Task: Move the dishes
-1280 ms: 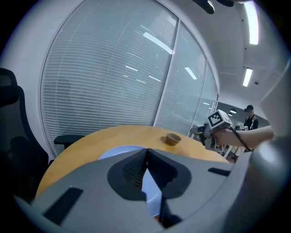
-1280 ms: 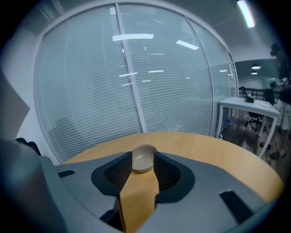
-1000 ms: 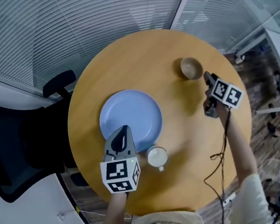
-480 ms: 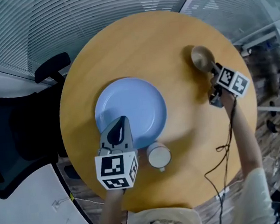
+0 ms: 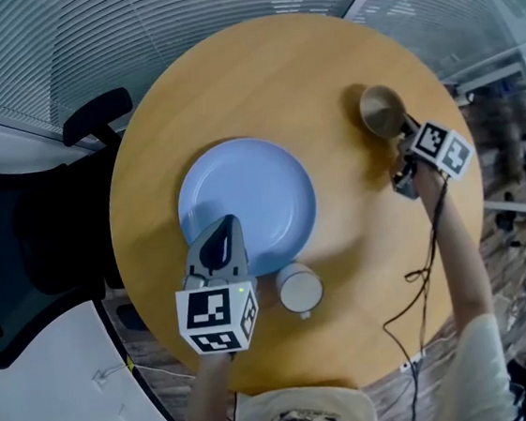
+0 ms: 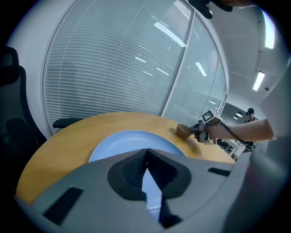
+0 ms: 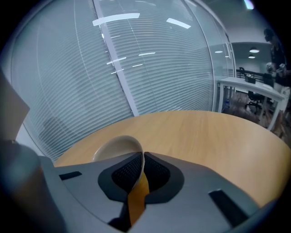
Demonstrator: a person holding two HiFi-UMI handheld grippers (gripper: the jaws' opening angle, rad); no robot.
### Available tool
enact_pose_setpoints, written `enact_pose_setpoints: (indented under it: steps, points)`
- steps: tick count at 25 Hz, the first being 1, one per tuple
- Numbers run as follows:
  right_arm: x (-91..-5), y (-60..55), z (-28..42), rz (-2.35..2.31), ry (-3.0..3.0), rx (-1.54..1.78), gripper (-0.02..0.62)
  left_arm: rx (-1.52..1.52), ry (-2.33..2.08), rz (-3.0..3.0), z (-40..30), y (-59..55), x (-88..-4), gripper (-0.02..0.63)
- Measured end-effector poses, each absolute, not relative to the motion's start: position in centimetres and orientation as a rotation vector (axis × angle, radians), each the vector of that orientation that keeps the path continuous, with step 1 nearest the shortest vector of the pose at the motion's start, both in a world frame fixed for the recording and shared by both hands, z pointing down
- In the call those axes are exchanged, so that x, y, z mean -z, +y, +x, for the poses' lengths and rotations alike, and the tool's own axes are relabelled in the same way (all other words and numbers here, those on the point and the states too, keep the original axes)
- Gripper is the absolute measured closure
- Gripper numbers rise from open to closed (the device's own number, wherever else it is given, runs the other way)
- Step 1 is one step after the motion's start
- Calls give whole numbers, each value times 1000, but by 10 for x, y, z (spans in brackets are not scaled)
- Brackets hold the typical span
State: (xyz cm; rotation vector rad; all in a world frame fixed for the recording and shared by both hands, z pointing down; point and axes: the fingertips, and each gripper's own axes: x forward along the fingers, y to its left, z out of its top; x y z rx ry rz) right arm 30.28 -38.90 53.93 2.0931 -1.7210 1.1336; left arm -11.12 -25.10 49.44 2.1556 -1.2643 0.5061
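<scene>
Cool, even light is filling the room; ceiling strip lights are glaring off the glass wall of slatted blinds. Soft shadows are lying on the round tan wooden table beside the small brown bowl and the pale blue round plate. Fisheye distortion is bending and darkening all edges.

I see a round wooden table filling the middle of the head view. A blue plate lies flat left of centre. A white cup stands just below it, toward the lower edge. A small brown bowl sits tilted at upper right; I can't tell whether it touches the wood.
</scene>
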Motion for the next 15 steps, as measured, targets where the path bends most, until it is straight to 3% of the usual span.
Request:
enact_pose_setpoints:
  steps: [8,15]
  points:
    - [-517,-399,263,2002,-1781,-1099,580,-471,-1279,2153,-116,-248,-487,603]
    - [-488,-426,180,1855,-1963,-1091,580,-429,-1313,2147,-133,-244,-474,603]
